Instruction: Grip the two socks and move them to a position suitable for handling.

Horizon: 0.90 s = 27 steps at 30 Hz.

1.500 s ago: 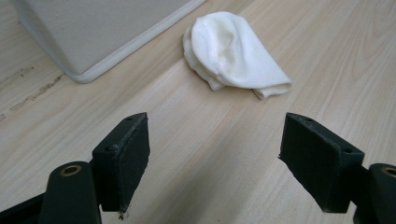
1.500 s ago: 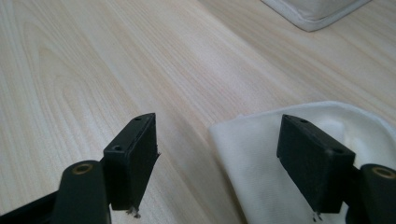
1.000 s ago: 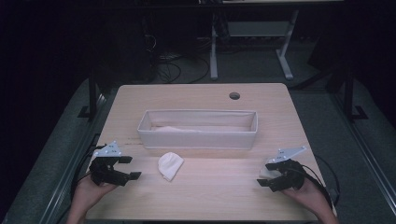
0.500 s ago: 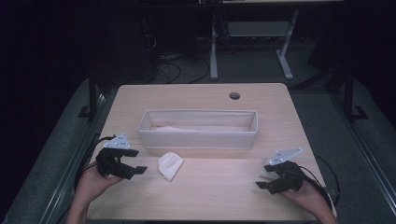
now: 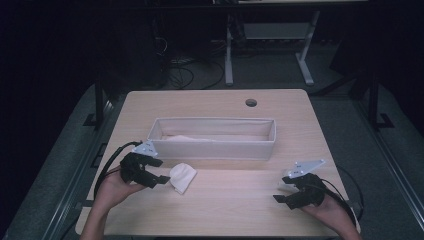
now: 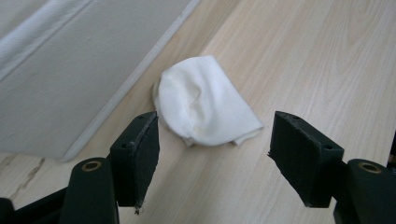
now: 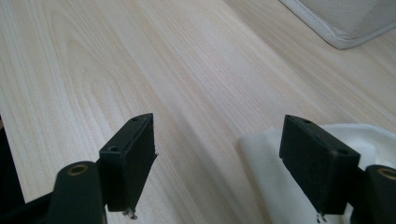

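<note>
Work in hand: you are reaching your left gripper toward the folded white cloth; I judge this an approach, with no grasp made yet.
Left tongs: apart. They have just been closing a little, with nothing between the pads; in the left gripper view the cloth lies just ahead of the tips, at 12 o'clock.
Right tongs: apart. Your right gripper rests low over the table.
Cloth location: flat on the table, just beside the left gripper at its 3 o'clock in the high view, close to the front wall of the bin, which stands at the cloth's 12 o'clock.
Second cloth: white fabric lies by the right-hand jaw in the right gripper view; the pads do not press on it.
Done so far: some pale fabric already lies in the bin's left end.
Left to do: by my judgement, close on the cloth, lift it and carry it to the bin, then likely the second piece.
Hard to make out: what the fabric in the bin is, since the front wall hides most of the floor; the second cloth's full extent, which the jaw and the frame edge cut off.
</note>
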Tool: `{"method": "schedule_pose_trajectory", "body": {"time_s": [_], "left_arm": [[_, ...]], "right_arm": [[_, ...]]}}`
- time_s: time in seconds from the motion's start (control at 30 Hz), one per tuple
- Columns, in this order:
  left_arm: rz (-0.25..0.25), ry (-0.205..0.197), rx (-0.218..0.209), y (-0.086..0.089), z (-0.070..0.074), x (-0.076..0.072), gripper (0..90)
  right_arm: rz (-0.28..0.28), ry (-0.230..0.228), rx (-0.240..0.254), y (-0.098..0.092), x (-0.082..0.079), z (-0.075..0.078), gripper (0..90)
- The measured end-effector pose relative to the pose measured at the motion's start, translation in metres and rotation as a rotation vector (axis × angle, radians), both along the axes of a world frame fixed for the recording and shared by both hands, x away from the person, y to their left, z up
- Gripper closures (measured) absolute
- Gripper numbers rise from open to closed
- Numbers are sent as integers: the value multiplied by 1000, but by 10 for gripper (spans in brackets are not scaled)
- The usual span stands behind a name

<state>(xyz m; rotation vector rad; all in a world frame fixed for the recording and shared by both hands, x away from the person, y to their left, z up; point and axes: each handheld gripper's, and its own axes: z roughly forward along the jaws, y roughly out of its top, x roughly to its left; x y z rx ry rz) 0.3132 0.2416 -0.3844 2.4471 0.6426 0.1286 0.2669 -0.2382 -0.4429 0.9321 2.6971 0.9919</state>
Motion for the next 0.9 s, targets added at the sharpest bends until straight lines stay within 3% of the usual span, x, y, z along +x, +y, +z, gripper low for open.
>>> {"method": "schedule_pose_trajectory", "body": {"time_s": [0.27,0.57,0.9], "left_arm": [[-11,27,47,-18,-10,9,357],[-23,54,68,-35,-20,16,405],[-23,91,105,-52,-41,21,462]], "right_arm": [[4,10,7,-1,-1,1,262],[23,4,6,4,-2,3,260],[23,2,10,4,-5,6,260]]}}
